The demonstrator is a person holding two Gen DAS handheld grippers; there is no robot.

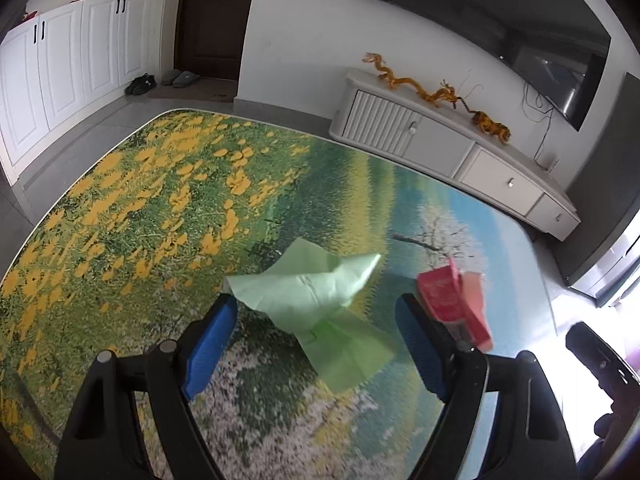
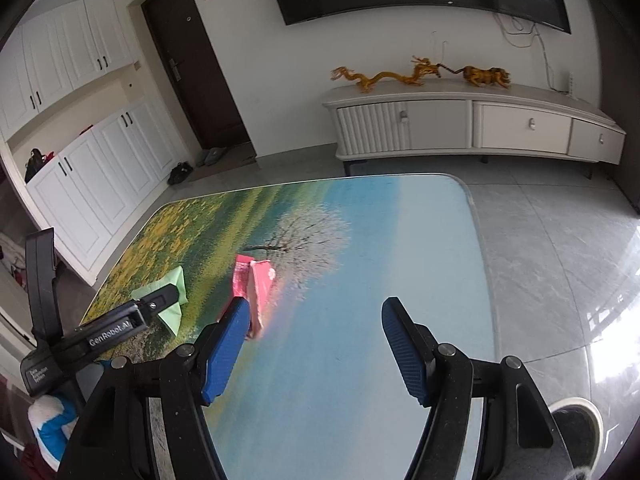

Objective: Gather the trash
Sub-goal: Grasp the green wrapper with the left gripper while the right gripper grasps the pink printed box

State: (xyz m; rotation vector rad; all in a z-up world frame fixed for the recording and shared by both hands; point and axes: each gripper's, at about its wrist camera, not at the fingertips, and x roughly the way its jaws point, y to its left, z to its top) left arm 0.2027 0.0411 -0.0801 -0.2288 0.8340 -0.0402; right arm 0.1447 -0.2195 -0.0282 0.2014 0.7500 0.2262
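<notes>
The surface (image 1: pixel 120 208), printed with a meadow-and-sky landscape, is the landmark here, and both pieces of trash lie on it toward its near middle: a crumpled pale green paper (image 1: pixel 304 292) over the flowery green part and a red wrapper (image 1: pixel 452 296) just beside it toward the blue sky part. The left tongs (image 1: pixel 316 340) hang over the green paper with their blue pads apart and nothing pressed between them; the paper sits in the gap but looks untouched. The right tongs (image 2: pixel 312 344) are likewise apart and empty, above the blue part of the surface, with the red wrapper (image 2: pixel 256 284) just off their left pad. To do this step well, I would judge each pair should come down straddling a raised fold, not a flat edge, since thin paper will slide or slip out of a shallow pinch. No bin, bag or other trash container can be made out for certain in either view; the cabinet (image 2: pixel 472 128) beyond the surface is closed.
</notes>
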